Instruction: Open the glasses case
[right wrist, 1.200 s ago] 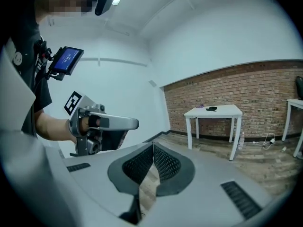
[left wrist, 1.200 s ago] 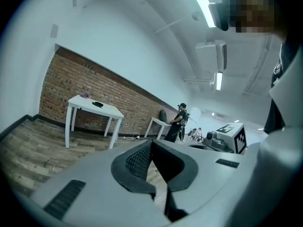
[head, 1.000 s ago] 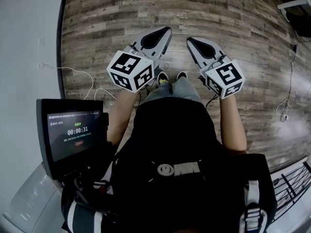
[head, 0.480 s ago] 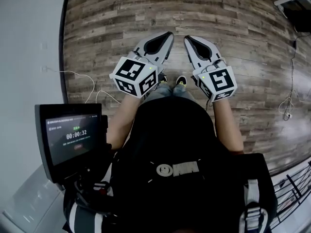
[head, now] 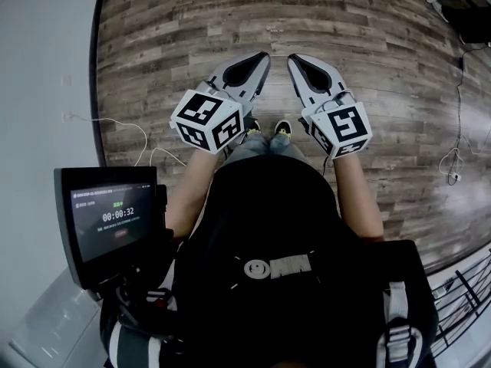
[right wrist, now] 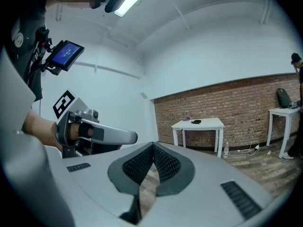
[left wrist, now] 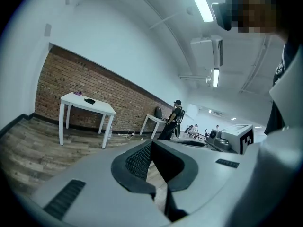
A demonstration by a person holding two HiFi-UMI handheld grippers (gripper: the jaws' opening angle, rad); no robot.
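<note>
over the brown wood-plank floor (head: 345,21), the person in the black vest (head: 268,228) now holds both tools closer together than a second ago, and a little further up the head view. the grey two-jaw left gripper (head: 262,57) and the grey two-jaw right gripper (head: 294,58) had a wide gap between their tips then. now the tips stand just beside each other, not touching. in its own view each gripper's jaws are pressed together with nothing between them. the black-framed screen (head: 107,221) at the person's left read 00:00:31 then and reads 00:00:32 now.

the person's dark shoes (head: 282,129) are mostly hidden behind the marker cubes and the vest. the white four-legged table (left wrist: 102,109) stands well apart from both grippers, in front of the red brick wall (left wrist: 71,84). on its top lies a small dark flat object (left wrist: 89,100). it may be the glasses case, but it is too small to tell. a smaller purple thing (left wrist: 78,93) near it cannot be made out either.
</note>
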